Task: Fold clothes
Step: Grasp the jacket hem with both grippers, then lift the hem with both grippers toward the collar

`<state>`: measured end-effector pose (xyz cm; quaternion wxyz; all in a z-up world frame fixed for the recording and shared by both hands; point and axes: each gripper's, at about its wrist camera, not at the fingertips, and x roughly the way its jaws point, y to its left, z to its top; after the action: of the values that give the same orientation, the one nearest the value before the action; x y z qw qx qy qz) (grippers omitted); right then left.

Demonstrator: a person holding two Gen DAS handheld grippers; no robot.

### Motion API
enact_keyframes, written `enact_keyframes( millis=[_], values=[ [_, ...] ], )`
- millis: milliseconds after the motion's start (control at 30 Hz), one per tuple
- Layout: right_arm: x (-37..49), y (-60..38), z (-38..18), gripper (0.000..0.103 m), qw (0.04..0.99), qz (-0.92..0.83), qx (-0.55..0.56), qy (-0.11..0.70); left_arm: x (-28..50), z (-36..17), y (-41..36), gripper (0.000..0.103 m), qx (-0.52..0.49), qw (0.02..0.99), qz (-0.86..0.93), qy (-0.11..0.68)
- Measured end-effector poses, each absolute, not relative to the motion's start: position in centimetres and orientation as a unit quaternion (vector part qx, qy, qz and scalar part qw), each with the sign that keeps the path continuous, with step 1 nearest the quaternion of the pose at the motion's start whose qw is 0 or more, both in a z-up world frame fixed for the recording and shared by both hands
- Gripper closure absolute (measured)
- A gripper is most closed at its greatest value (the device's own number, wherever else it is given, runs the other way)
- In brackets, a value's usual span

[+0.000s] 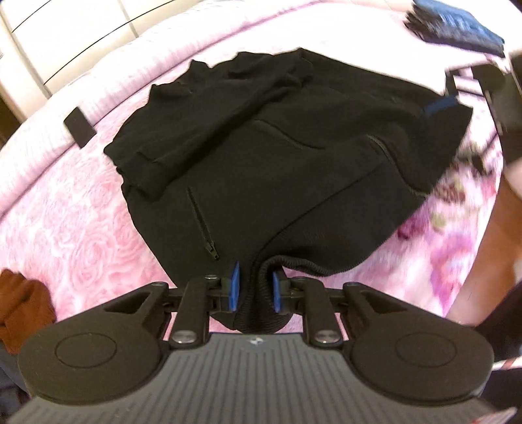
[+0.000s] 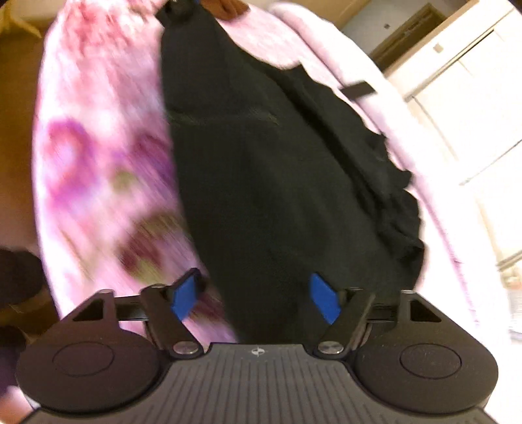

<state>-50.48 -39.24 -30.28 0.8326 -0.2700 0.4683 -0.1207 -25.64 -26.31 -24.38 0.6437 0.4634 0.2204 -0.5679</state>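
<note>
A black zip jacket [image 1: 277,156] lies spread on a pink floral bed cover [image 1: 65,212], one sleeve [image 1: 195,130] folded across its chest. My left gripper [image 1: 254,287] is shut on the jacket's ribbed hem, which bunches between the blue pads. In the right wrist view, which is blurred, the jacket [image 2: 277,179] stretches away from my right gripper [image 2: 253,293]. That gripper stands open over the jacket's near edge, with cloth below the gap and nothing pinched. One of its blue pads [image 1: 440,106] shows at the jacket's far right corner.
A brown garment [image 1: 23,310] lies at the bed's left edge. A dark blue folded item [image 1: 456,26] rests at the far right. A small black patch [image 1: 80,125] lies on the cover beside the jacket. White cupboards [image 2: 456,98] stand beyond the bed.
</note>
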Motion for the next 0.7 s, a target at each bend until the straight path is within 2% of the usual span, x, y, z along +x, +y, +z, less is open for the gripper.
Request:
enact_keyframes(
  millis=[233,300,500,600,700],
  values=[
    [-53.0,-42.2,-30.8,0.055,0.801,-0.141,-0.312,0.491,-26.2,-25.6,-27.0,0.084,0.500,0.624,-0.560,0.218],
    [-52.8,-42.1,-30.8,0.064,0.799,-0.126,-0.317,0.496,-26.5,-26.8,-27.2,0.084,0.522,0.609,-0.557,0.217],
    [-51.8,-42.3,-31.4,0.066,0.793,-0.121,-0.304,0.514,-26.7,-28.0,-27.4,0.083,0.531,0.602,-0.552,0.223],
    [-51.7,-42.5,-31.2,0.077,0.795,-0.115,-0.277,0.527,-26.7,-28.4,-27.4,0.082,0.537,0.598,-0.552,0.219],
    [-51.1,-42.9,-30.9,0.081,0.794,-0.111,-0.252,0.543,-26.9,-28.8,-27.4,0.076,0.549,0.594,-0.550,0.208]
  ],
)
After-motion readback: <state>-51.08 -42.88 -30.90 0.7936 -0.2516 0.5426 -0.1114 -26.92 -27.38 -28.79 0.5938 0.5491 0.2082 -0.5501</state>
